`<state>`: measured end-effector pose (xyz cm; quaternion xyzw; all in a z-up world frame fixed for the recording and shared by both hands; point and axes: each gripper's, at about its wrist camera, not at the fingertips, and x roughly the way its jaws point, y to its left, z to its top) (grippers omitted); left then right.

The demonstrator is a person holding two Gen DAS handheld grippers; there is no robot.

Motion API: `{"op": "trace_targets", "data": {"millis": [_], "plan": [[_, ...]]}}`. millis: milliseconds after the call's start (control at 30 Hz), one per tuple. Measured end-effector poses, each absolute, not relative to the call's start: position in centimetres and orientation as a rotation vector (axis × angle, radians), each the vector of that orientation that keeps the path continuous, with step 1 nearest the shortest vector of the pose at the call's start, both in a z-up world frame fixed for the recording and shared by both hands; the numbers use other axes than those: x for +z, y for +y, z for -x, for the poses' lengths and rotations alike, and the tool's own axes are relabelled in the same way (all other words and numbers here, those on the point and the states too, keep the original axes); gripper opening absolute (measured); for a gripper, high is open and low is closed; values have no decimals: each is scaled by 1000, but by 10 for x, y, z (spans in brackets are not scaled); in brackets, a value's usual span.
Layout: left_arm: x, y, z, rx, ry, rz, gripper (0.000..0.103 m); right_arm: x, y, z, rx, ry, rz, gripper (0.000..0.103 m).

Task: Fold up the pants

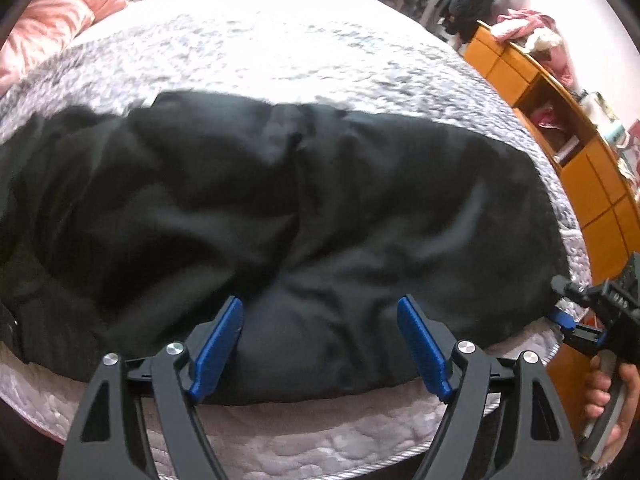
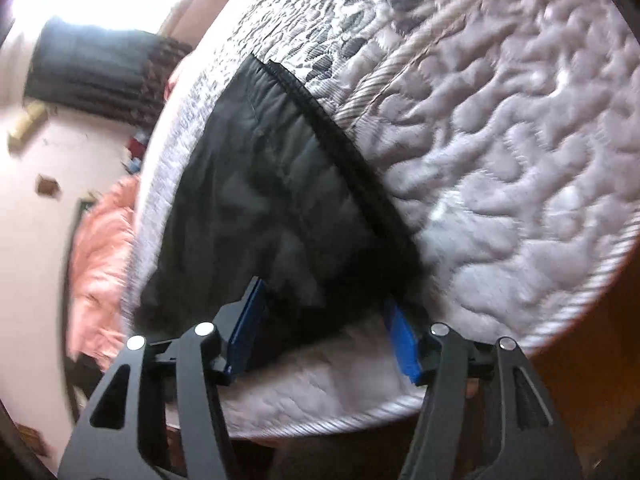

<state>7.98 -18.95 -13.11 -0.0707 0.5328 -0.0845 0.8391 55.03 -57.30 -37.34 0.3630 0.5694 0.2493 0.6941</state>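
Note:
Black pants (image 1: 280,200) lie spread across a quilted grey-white mattress (image 1: 260,52). My left gripper (image 1: 320,300) hangs over their near edge, its blue pads (image 1: 218,352) wide apart with nothing pinched between them. At the right end of the pants a hand holds my right gripper (image 1: 558,298). In the right wrist view the pants (image 2: 260,200) show a ribbed band along one side. Their near corner lies between the pads of the right gripper (image 2: 324,320). The jaws stand apart and the pads do not press on the cloth.
An orange wooden shelf unit (image 1: 560,128) with clutter stands close along the bed's right side. A pink pillow (image 1: 44,28) lies at the far left of the bed. The mattress's corded edge (image 1: 360,460) runs just below my left gripper. A dark curtain (image 2: 92,72) hangs on the far wall.

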Motion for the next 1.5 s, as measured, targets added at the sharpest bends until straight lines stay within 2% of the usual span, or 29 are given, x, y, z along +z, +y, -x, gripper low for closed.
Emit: {"op": "trace_targets", "data": {"millis": [67,100,167,267,467,567,667,733,833,867,933,1033,1200,1300,1500], "plan": [[-136,-186,-82,-185,1129,158,80,-375,-571,-557,568,1256,-835,40],[-138,-186,-82,-188,1130,151,80,-377,-573,-558,567,1258,-860,31],[-138,-188,-81,-194,1123,131,80,-375,-574,-561,598,1242,-918,20],[-132,-184,-80,-179,1103,145,80,-351,-576,-557,629,1182,-875,16],[-114,-167,-87,-65,991,101,80,-287,-589,-554,617,1054,-733,14],[-143,-162,-98,-86,1099,127,80,-309,-597,-554,465,1131,-659,14],[-154,-171,-94,-111,1078,33,82,-355,-598,-551,398,1249,-665,14],[-144,-170,-88,-125,1085,62,79,-354,-601,-545,397,1224,-670,14],[-126,-161,-80,-118,1013,97,81,-338,-599,-541,411,1177,-651,14],[-127,-161,-81,-105,1009,69,81,-334,-598,-540,405,1174,-631,14],[-151,-156,-90,-114,1113,62,83,-337,-590,-544,375,1206,-583,14],[-154,-151,-87,-154,1089,61,82,-347,-589,-547,344,1241,-614,14],[-132,-116,-78,-146,1081,238,82,-290,-580,-535,401,1108,-570,14],[-120,-93,-68,-99,1053,232,82,-246,-561,-527,495,1018,-553,14],[-103,-35,-47,12,994,229,82,-164,-476,-510,649,890,-339,14]]}}
